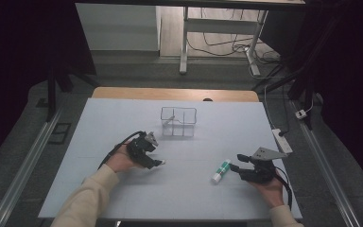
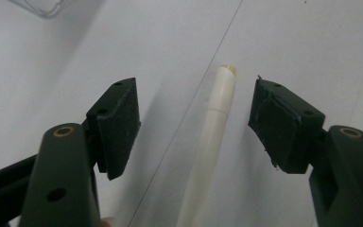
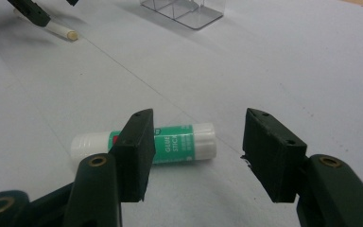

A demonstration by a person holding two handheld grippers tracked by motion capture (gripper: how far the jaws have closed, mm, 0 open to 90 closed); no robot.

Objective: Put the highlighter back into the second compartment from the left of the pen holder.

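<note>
A white pen (image 2: 212, 137) lies on the table between the jaws of my left gripper (image 2: 194, 94). Both pads stand apart from it, so this gripper is open. From above, the left gripper (image 1: 152, 156) points right and down over the pen (image 1: 160, 162). A green and white glue stick (image 3: 182, 140) lies just beyond my right gripper (image 3: 201, 125), whose jaws are open and hold nothing. In the high view the glue stick (image 1: 221, 171) rests left of the right gripper (image 1: 236, 165). The right gripper view also catches the pen (image 3: 64, 32) under the left gripper (image 3: 33, 12) farther off.
A clear plastic box with several compartments (image 1: 178, 121) stands at the middle back of the white table (image 1: 123, 198). Beyond the table's right edge lies a power strip (image 1: 282, 140). Table legs and cables are on the floor at the back.
</note>
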